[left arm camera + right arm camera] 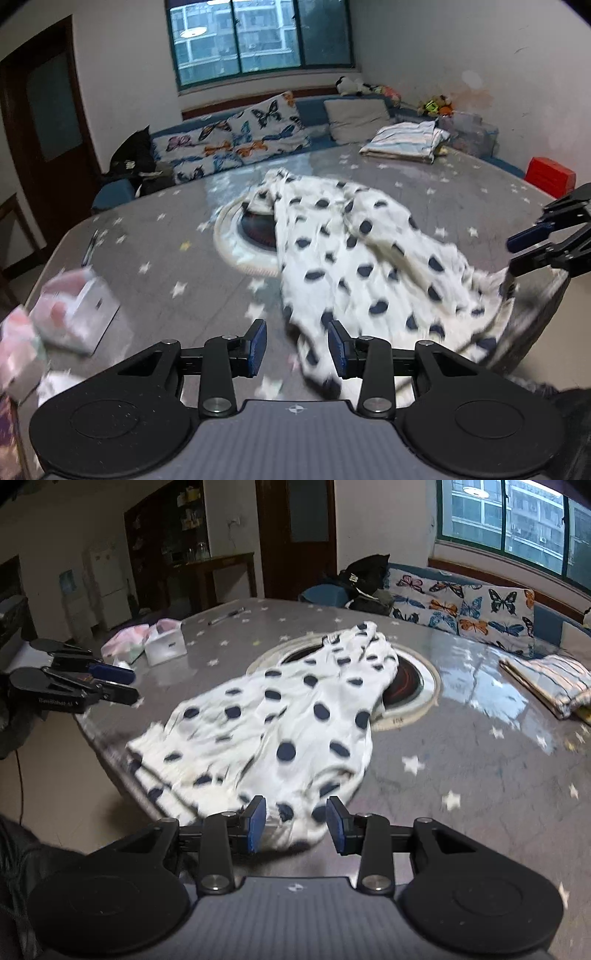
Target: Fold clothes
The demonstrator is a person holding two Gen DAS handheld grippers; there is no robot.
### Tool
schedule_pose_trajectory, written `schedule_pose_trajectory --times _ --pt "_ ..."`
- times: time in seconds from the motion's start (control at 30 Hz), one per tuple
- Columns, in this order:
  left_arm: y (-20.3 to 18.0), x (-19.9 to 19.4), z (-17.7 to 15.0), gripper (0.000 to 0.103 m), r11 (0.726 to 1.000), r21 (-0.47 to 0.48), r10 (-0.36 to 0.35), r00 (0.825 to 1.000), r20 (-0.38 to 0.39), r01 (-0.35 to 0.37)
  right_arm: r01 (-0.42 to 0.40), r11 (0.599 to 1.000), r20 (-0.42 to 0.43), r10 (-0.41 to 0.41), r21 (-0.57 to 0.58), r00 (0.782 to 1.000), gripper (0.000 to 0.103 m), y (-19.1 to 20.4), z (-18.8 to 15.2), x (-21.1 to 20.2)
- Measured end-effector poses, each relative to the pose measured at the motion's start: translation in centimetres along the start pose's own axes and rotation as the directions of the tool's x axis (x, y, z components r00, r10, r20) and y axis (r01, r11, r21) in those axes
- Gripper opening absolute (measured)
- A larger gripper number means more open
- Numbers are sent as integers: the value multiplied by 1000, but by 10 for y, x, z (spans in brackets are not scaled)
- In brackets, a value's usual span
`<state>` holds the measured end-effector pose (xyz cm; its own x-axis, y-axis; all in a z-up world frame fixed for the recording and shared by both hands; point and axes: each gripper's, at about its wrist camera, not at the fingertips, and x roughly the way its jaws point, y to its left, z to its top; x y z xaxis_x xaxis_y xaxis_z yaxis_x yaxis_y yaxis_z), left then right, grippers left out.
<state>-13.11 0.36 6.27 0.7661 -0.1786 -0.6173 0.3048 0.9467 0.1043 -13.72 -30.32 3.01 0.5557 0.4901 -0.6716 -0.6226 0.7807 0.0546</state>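
Both grippers sit at the near table edge with fingers spread and nothing between the pads. Left gripper [297, 349] has its gap over bare tabletop, with the garment's near hem just off its right finger; right gripper [295, 825] has its gap straight over the hem, cloth showing between the pads but not pinched. Spotted garment [280, 720] is white with dark dots, lying rumpled ahead of both, running from the table edge out over the round inset burner [413, 690] in the middle of the table [480, 775]. It has loose ridges and an overlapped layer on the side toward the left gripper, and part of it droops over the edge. Not a tidy fold, more a heap partly spread. My read: two grippers spaced along the same hem suggest a two-corner pickup, but open fingers near cloth fit a just-released hem equally well, so can't call the stage. Striped folded pile [550, 683] lies far right of the right gripper, well clear. White box [164, 646] and pen [227, 616] sit far left. Motion blur on the cloth edges.
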Motion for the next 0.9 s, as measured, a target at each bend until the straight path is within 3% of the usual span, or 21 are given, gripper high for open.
schedule_pose_trajectory --times 0.3,0.53,0.8,0.9 --pt "-12 61 44 40 997 -24 -71 997 3 71 -6 999 21 5 33 1000 36 -29 44 40" --pt "-14 115 70 40 992 -76 -108 993 -37 105 -40 994 1 40 105 999 36 -51 57 84" --pt "-5 166 82 39 989 -120 -93 991 -97 82 -17 993 -62 24 119 998 36 -69 59 109" --pt "6 173 96 39 988 -140 -69 994 -78 58 -4 993 -52 10 117 999 36 -79 70 106"
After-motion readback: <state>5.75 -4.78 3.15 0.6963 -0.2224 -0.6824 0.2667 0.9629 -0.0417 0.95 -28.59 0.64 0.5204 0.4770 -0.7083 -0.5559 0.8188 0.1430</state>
